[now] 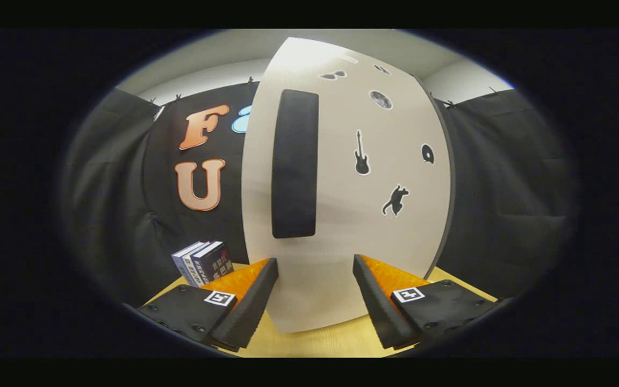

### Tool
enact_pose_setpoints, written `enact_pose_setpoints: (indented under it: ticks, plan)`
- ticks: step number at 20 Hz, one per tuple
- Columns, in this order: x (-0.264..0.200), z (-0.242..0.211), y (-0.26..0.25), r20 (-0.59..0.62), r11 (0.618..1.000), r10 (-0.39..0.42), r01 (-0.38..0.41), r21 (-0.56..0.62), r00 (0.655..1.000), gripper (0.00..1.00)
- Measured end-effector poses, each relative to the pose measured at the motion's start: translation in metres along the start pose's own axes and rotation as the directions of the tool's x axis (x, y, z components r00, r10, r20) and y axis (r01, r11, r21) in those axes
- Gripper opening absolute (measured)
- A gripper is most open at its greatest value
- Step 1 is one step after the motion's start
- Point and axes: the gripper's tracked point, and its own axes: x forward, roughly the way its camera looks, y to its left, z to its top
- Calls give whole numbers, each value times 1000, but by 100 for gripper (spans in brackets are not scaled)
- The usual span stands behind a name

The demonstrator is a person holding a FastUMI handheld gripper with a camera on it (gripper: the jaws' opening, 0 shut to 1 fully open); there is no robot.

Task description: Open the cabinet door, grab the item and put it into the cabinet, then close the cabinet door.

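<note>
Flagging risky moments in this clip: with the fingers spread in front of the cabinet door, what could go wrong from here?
1. The hand-held gripper is open below the black handle, so closing now would likely miss it.
2. The books stand just beyond one finger, beside the cabinet door; a sideways move might topple them.

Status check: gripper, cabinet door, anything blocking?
Gripper open, holding nothing. White cabinet door with tall black handle just ahead of the fingers, handle not gripped. Stack of books off beside it, nothing in the way.
</note>
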Motion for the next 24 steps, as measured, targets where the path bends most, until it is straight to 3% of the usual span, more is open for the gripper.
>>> enact_pose_setpoints:
  ticks: [5, 11, 18, 24]
  plan:
    - [21, -3, 8, -23, 998, -24, 26, 61, 999, 92]
    - [-15, 20, 27, 1, 987, 4, -4, 163, 1000, 94]
    - [-83, 41, -4, -85, 996, -59, 64, 55, 995, 95]
    - [-133, 87, -29, 16, 994, -93, 92, 59, 996, 95]
